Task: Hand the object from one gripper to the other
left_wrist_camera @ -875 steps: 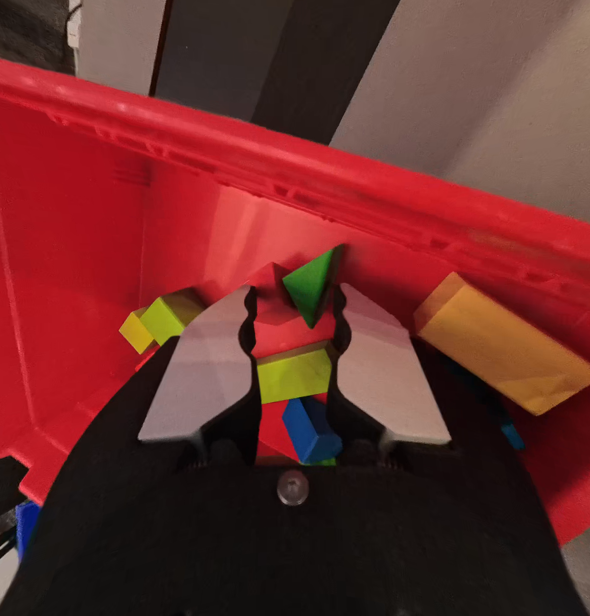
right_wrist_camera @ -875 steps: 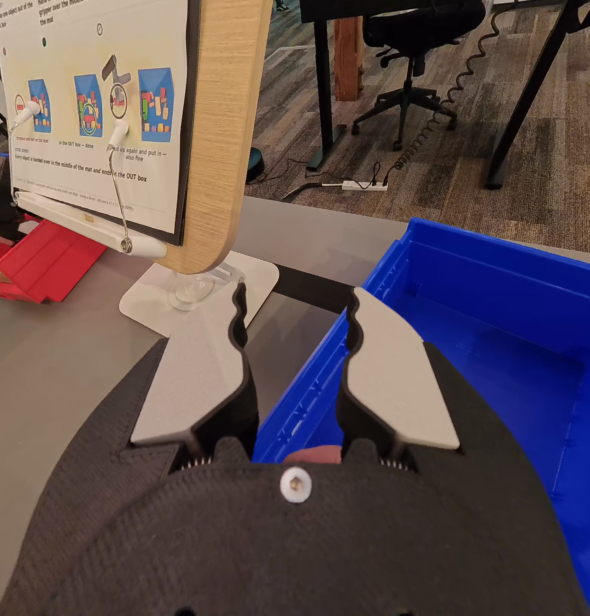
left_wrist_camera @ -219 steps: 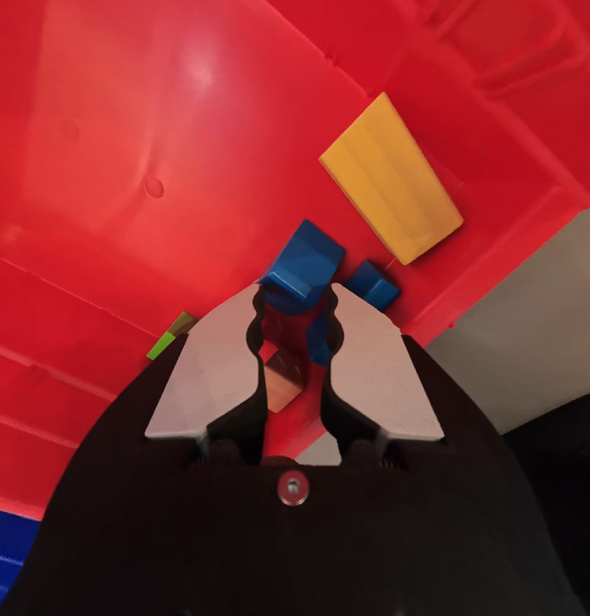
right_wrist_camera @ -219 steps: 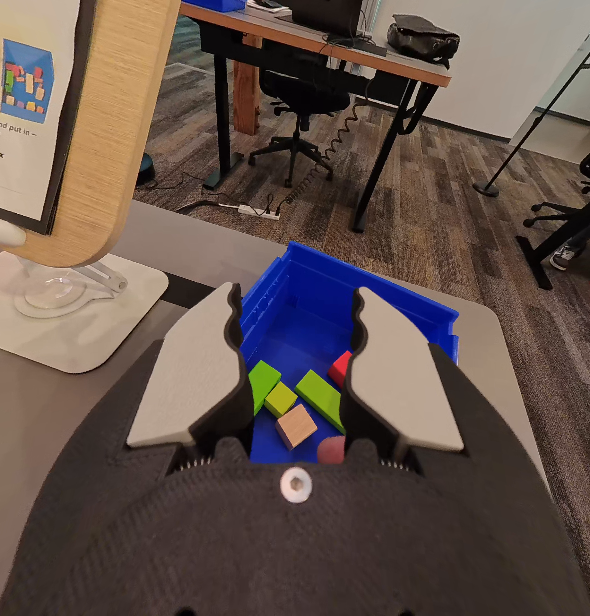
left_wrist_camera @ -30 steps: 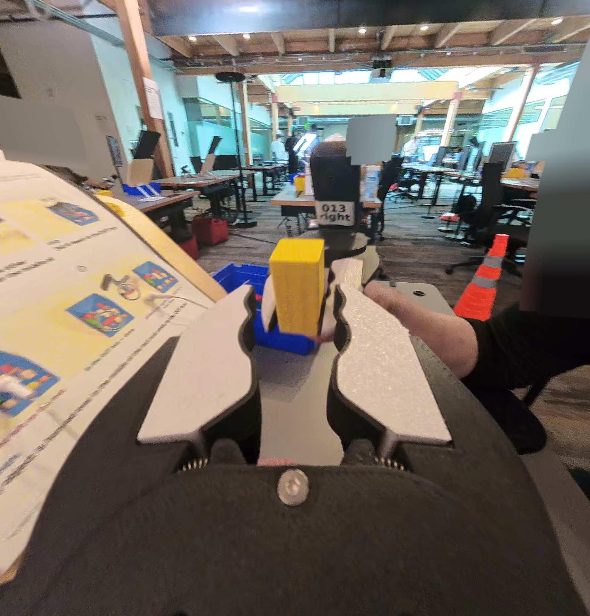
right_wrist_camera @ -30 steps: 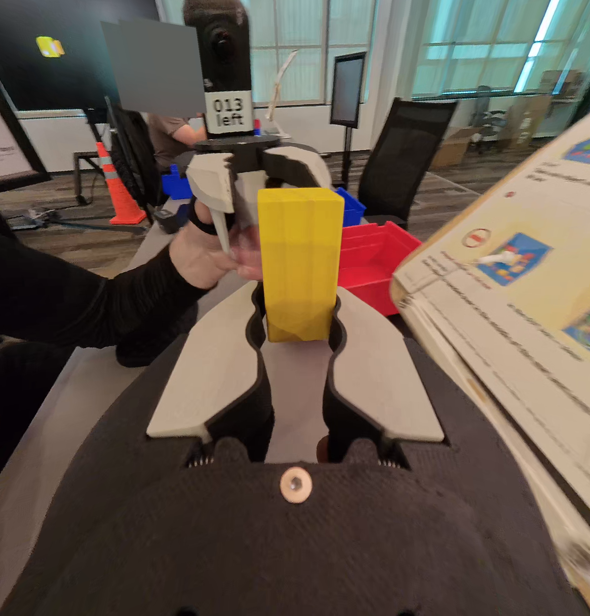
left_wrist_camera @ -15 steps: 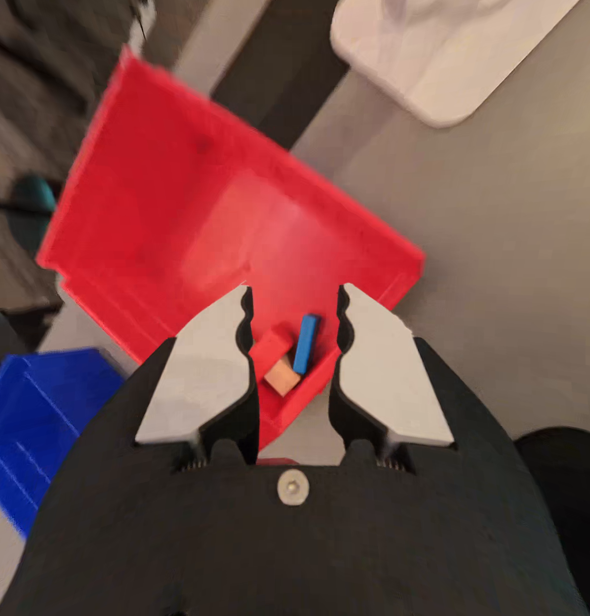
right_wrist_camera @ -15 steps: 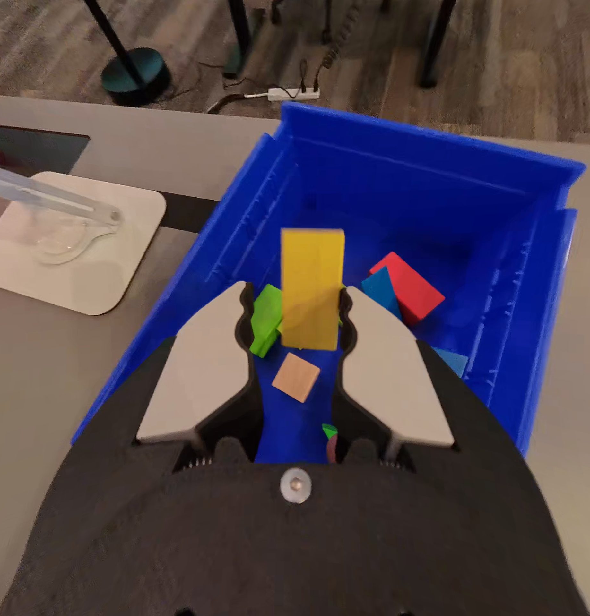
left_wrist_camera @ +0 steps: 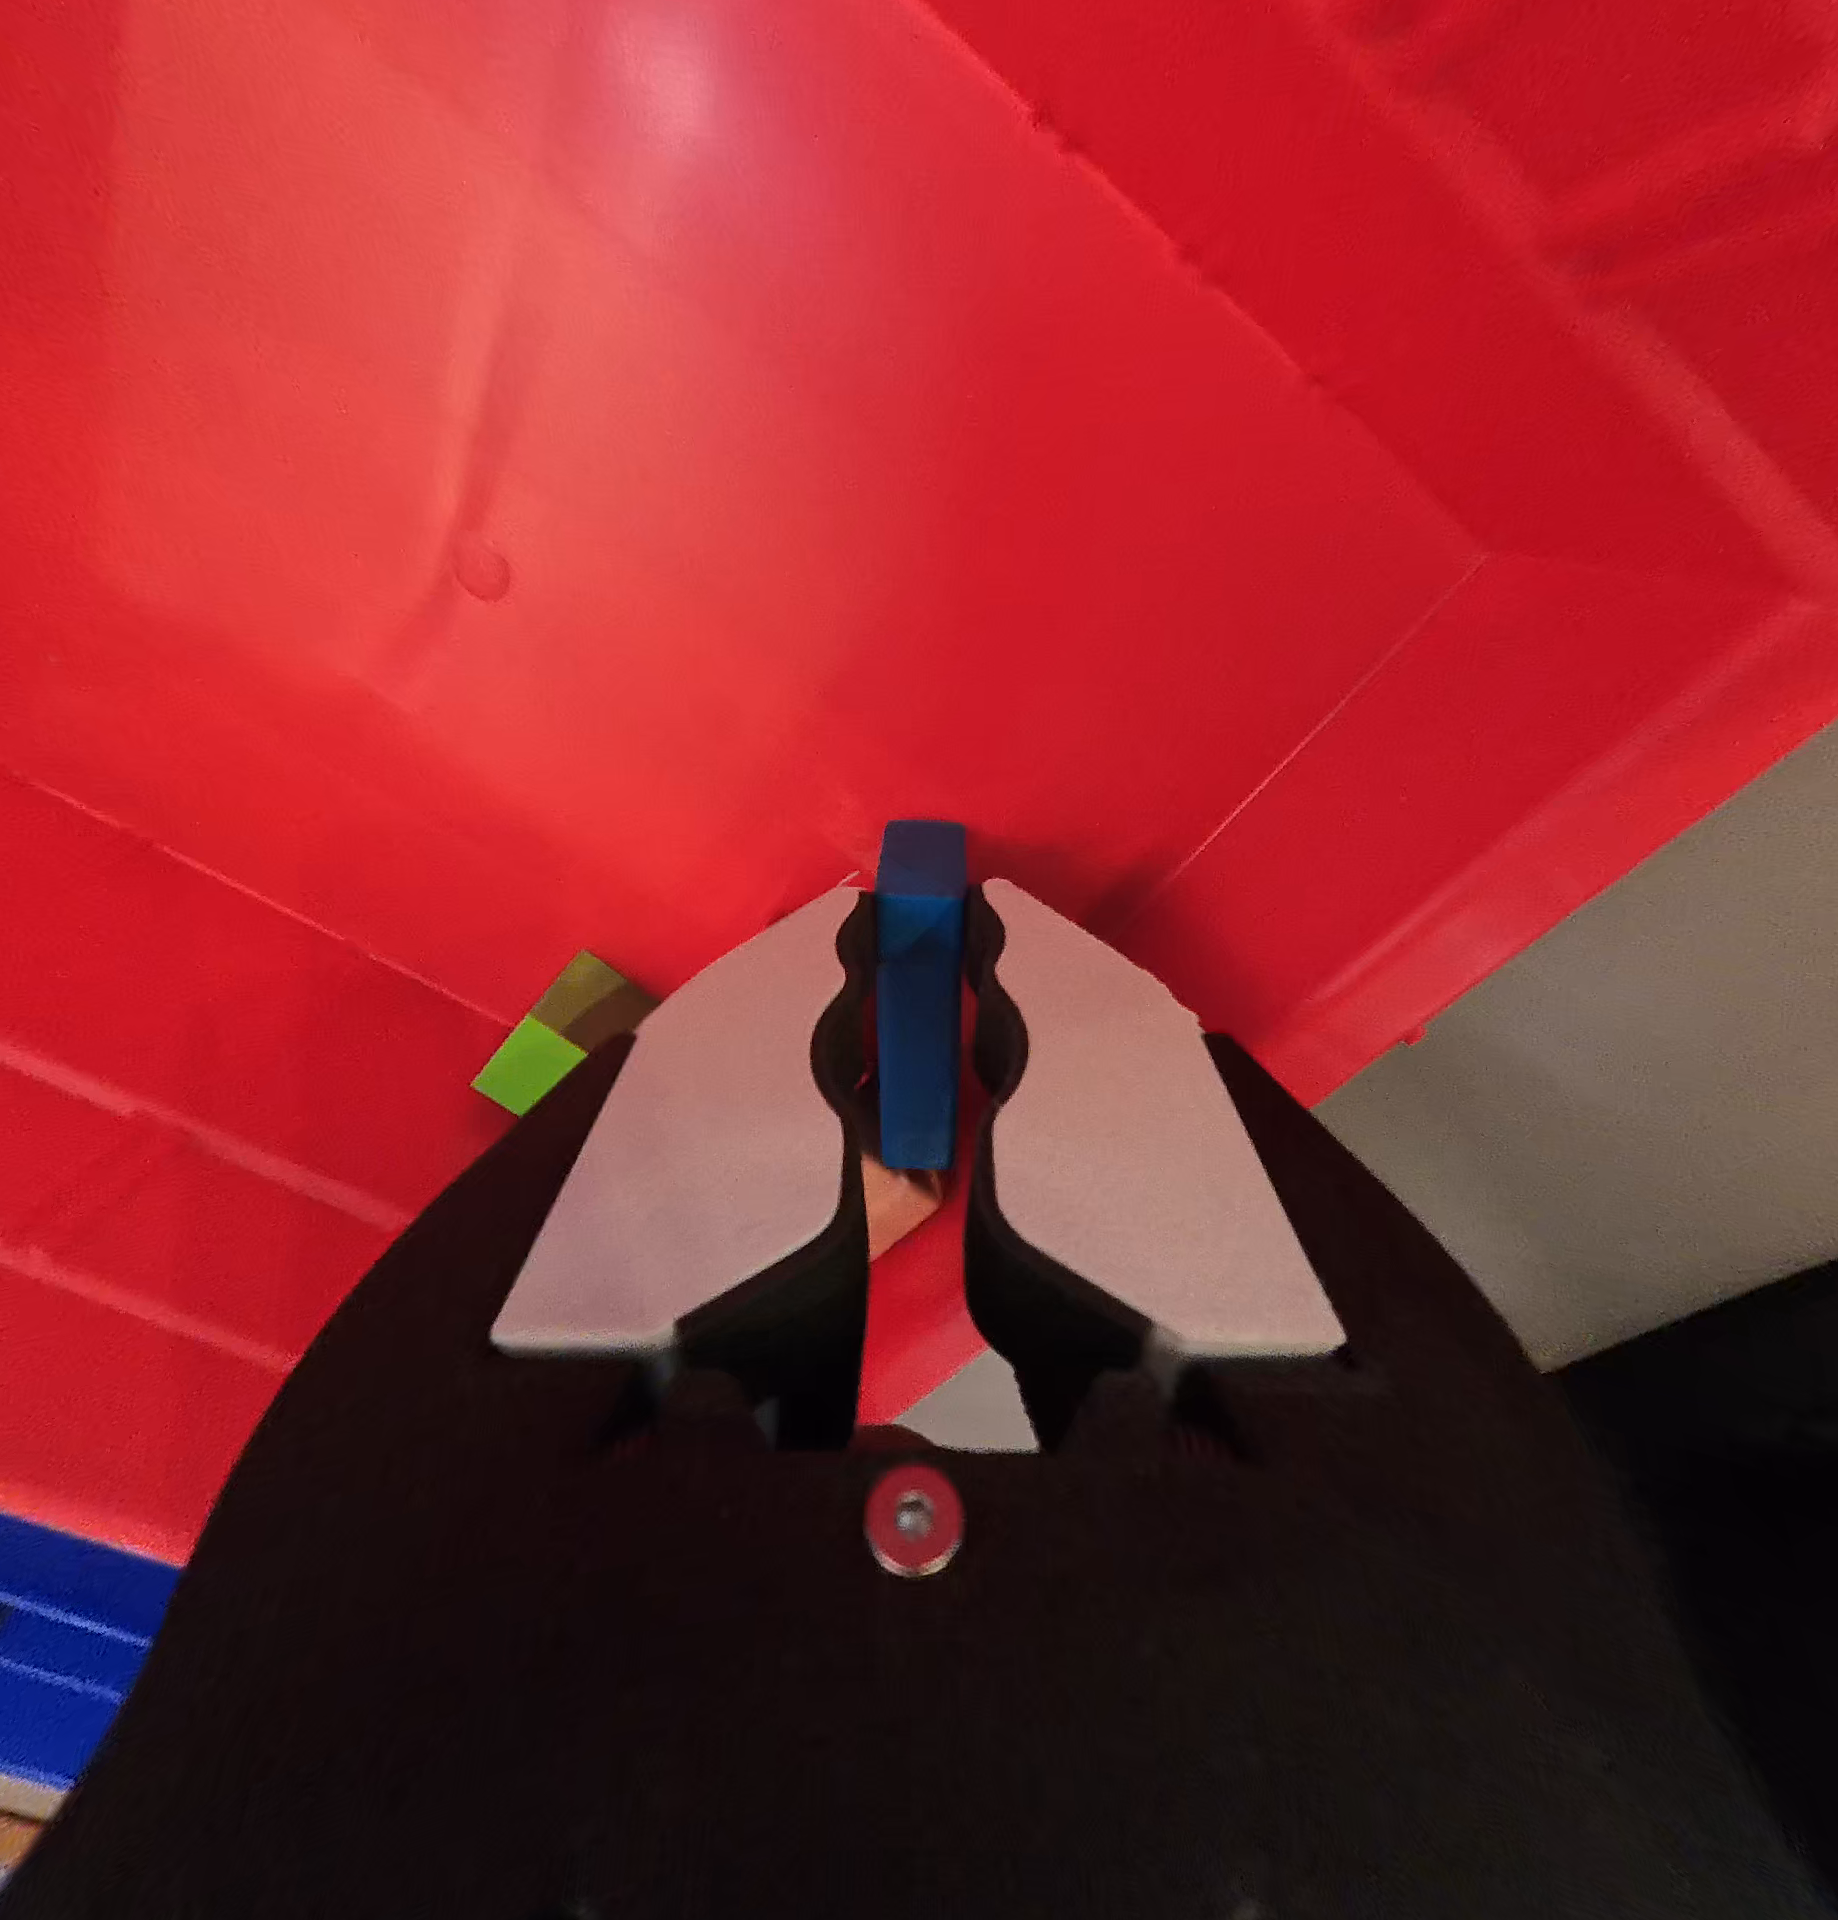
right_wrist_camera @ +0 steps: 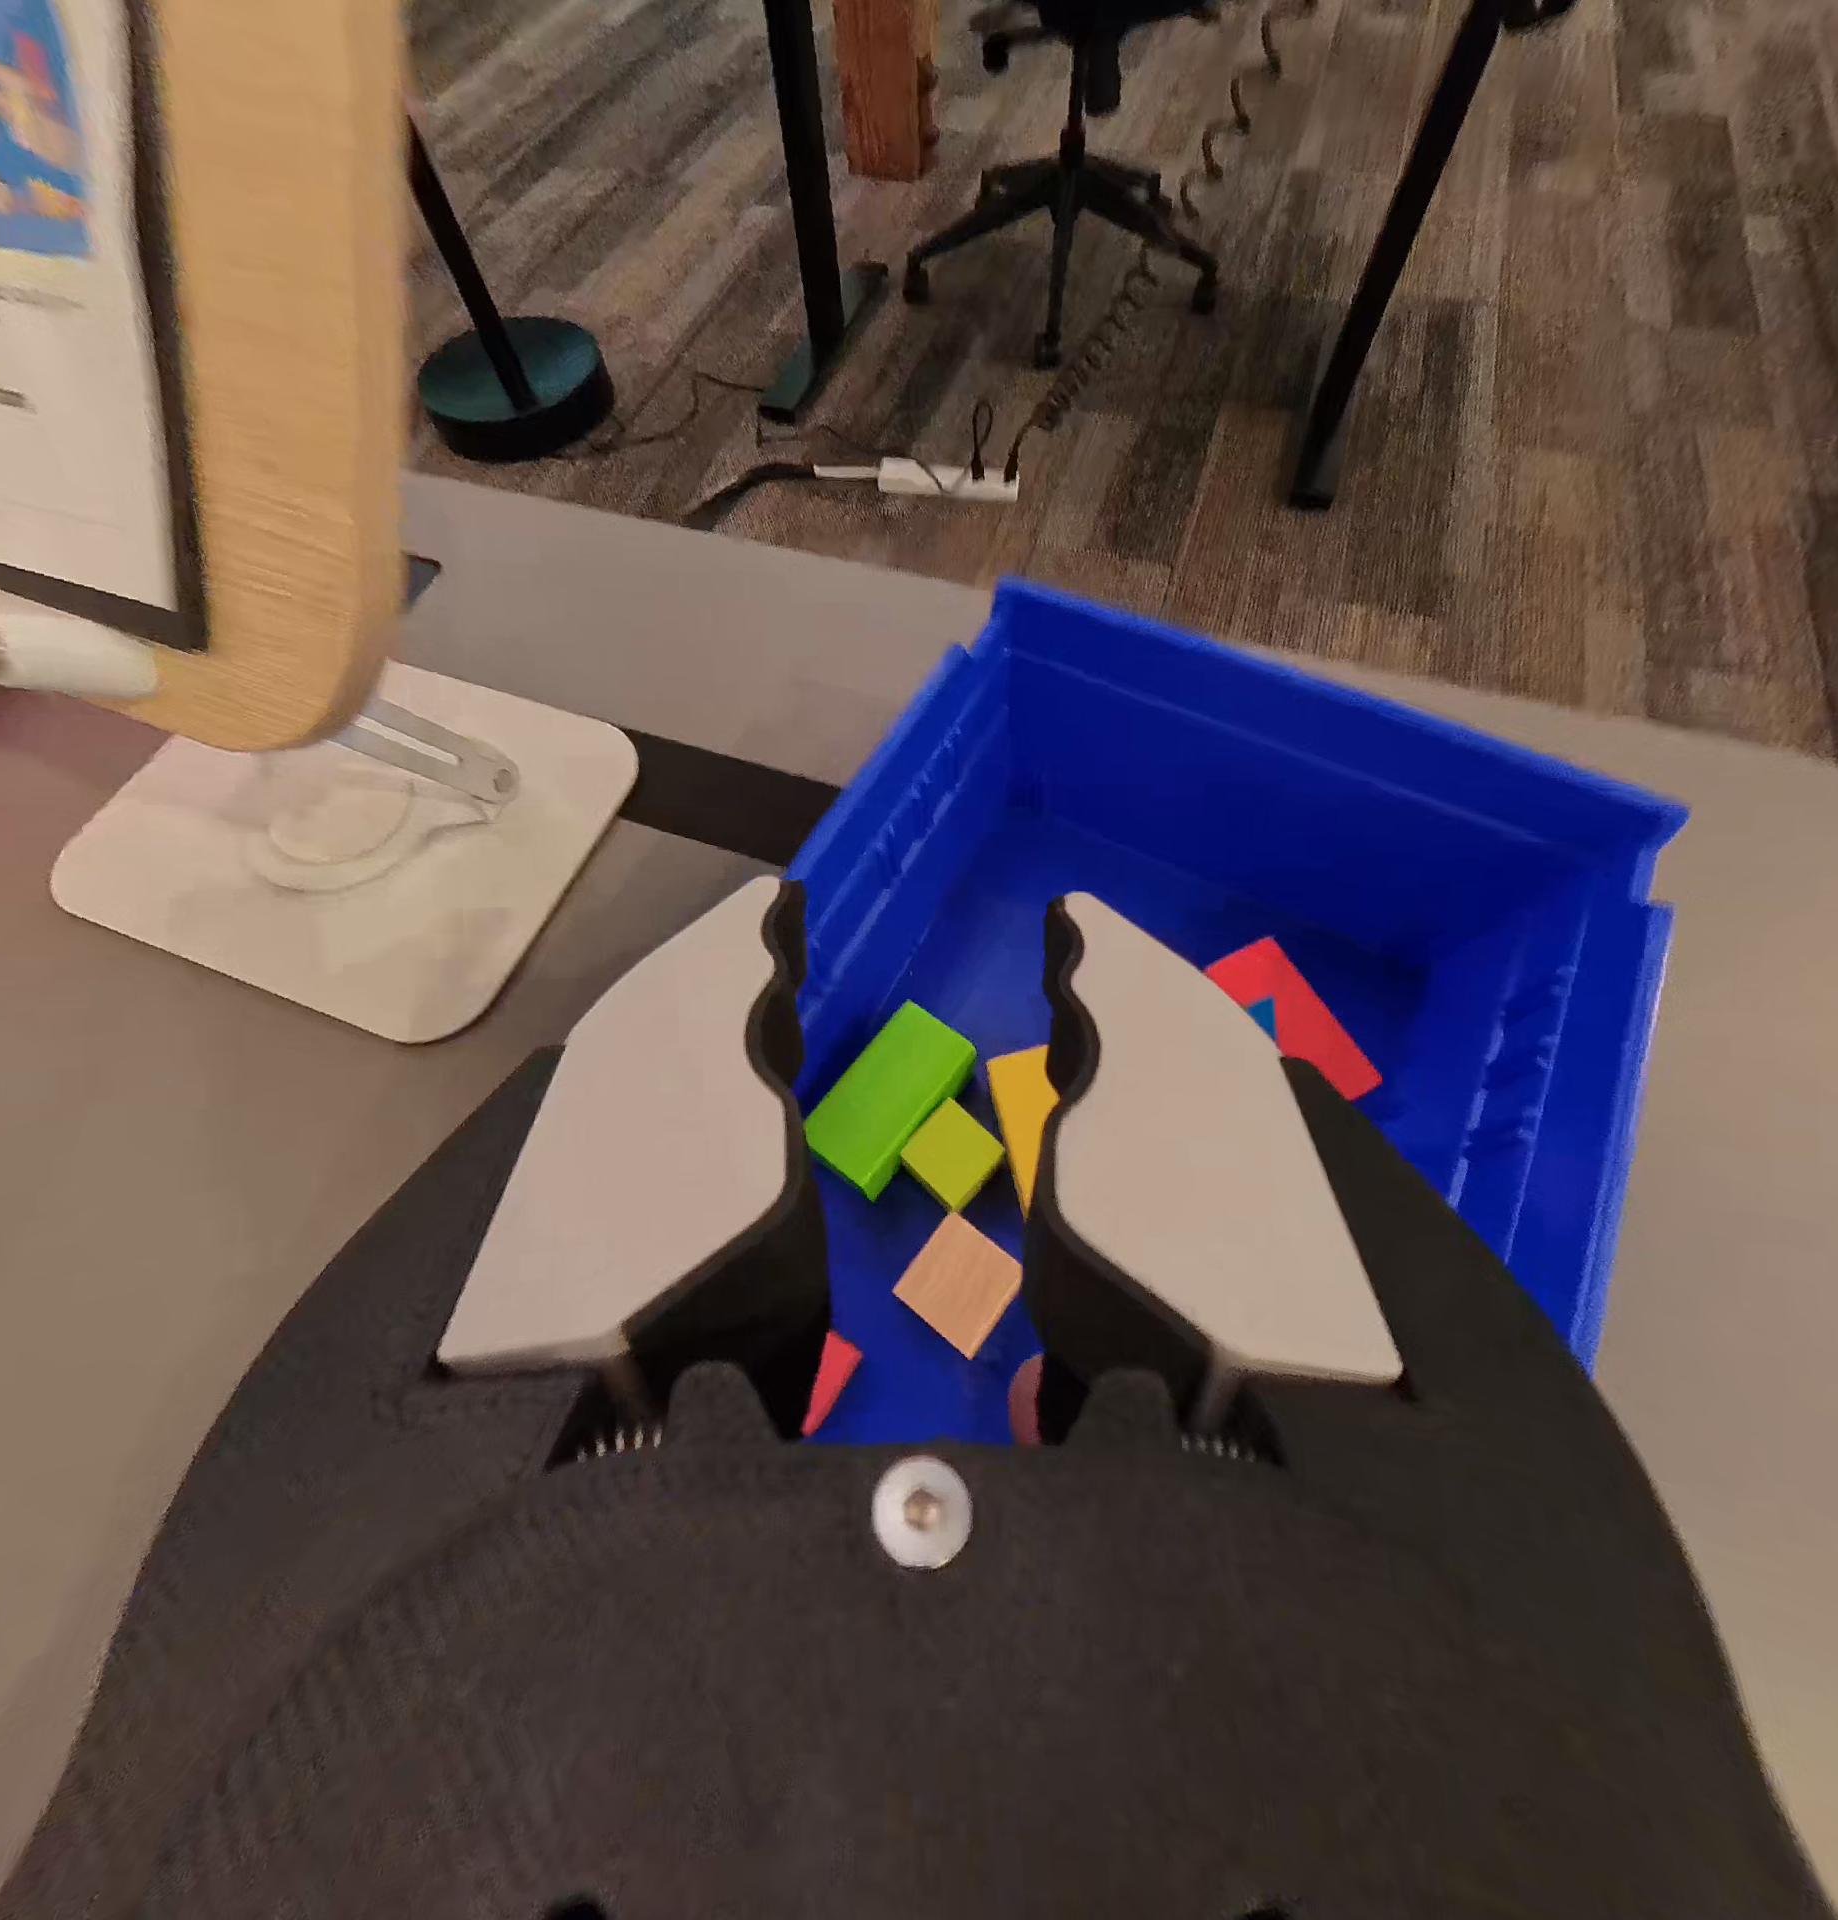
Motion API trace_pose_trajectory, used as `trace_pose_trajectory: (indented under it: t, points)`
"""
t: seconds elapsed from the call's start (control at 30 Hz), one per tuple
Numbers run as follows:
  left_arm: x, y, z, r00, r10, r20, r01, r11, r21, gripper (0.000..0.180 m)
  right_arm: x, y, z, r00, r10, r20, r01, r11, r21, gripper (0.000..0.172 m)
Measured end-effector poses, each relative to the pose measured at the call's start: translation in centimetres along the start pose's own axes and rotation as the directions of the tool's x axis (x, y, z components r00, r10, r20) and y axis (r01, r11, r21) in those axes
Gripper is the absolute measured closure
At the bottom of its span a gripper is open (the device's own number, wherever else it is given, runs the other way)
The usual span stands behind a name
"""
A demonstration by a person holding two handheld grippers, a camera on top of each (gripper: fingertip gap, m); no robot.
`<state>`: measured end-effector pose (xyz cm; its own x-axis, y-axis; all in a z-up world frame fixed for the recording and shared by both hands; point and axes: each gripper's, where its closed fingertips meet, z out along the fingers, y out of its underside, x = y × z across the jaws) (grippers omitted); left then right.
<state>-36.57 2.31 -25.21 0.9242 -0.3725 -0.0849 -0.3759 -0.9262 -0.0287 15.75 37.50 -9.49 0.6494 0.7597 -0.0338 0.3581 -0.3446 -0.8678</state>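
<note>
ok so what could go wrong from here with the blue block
The left gripper pinches the thin blue block near its fingertips, so it may twist or slip on lifting. A tan block sits right behind it in the red bin corner and could get dragged along.

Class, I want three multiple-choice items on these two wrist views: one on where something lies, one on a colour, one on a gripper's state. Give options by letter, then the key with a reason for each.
1. Where does the tan square block lie?
A. in the blue bin
B. on the white stand base
C. on the grey table

2. What colour is the block between the left gripper's fingers?
A. yellow
B. blue
C. green

3. How does the right gripper stand?
A. shut on a red block
B. shut on a yellow block
C. open, holding nothing

Key: 1 A, the tan square block rests on the floor of the blue bin. 2 B, the left gripper is closed on a narrow blue block. 3 C, the fingers of the right gripper stand apart above the bin.
</note>
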Motion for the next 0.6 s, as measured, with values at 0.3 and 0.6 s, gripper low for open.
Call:
trace_pose_trajectory:
  t: [0.3, 0.6]
  points:
    - [4.9, -10.4, -18.5, 0.991, 0.122, 0.051, -0.112, 0.563, 0.819, 0.164, -21.8, -8.6, -4.2, 0.794, -0.398, 0.46, 0.232, 0.897, 0.376, 0.123]
    - [17.8, -17.5, -27.4, 0.904, 0.427, -0.039, -0.021, 0.133, 0.991, 0.164, -36.3, -5.5, -0.7, 0.575, -0.404, 0.711, 0.167, 0.909, 0.382, 0.121]
